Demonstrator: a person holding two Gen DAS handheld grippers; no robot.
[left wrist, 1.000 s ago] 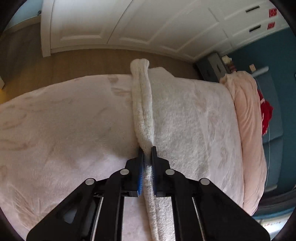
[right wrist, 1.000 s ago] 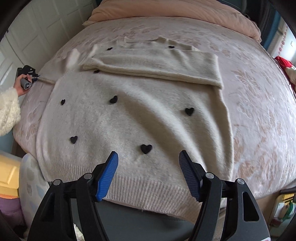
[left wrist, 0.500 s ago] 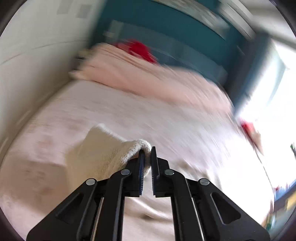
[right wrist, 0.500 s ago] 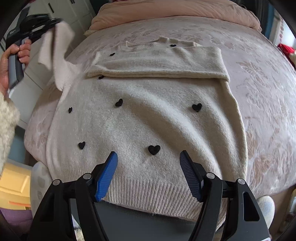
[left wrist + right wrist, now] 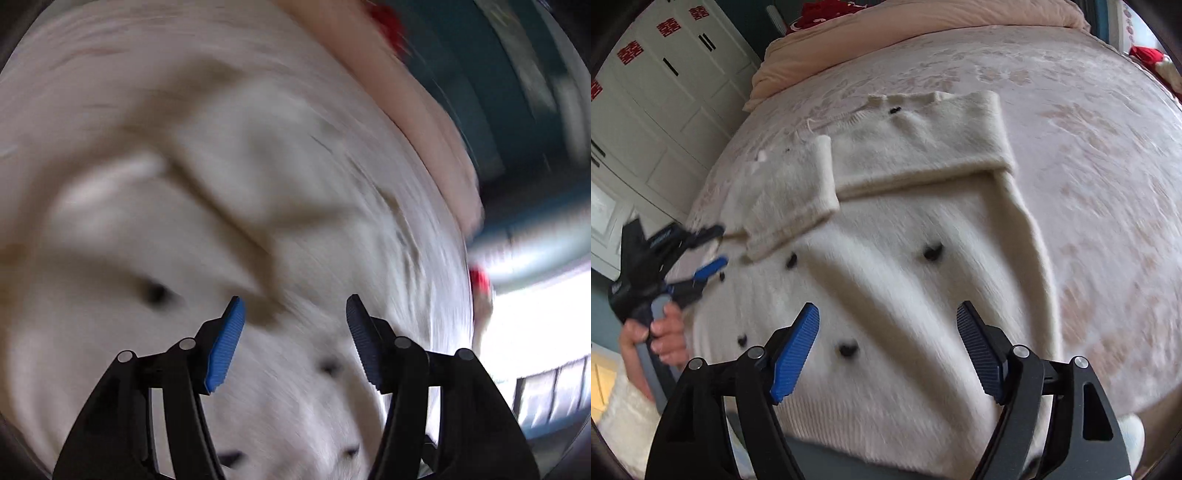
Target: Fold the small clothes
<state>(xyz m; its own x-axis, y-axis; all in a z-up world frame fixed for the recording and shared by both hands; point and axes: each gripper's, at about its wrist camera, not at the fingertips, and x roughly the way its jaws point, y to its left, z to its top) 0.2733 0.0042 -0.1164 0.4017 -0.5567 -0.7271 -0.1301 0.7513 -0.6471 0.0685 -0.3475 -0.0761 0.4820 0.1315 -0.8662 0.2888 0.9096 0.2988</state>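
Now both sleeves lie folded on the sweater [image 5: 886,266]; left gripper [image 5: 291,332] just opened, right gripper [image 5: 886,347] gapes wider, both empty

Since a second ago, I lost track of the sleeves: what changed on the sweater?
The left gripper carried the left sleeve up off the bed edge and over onto the sweater, then its jaws opened and let it go; the sleeve now lies folded across the chest. The right gripper opened a little wider, holding nothing. The other sleeve stayed folded across the top.
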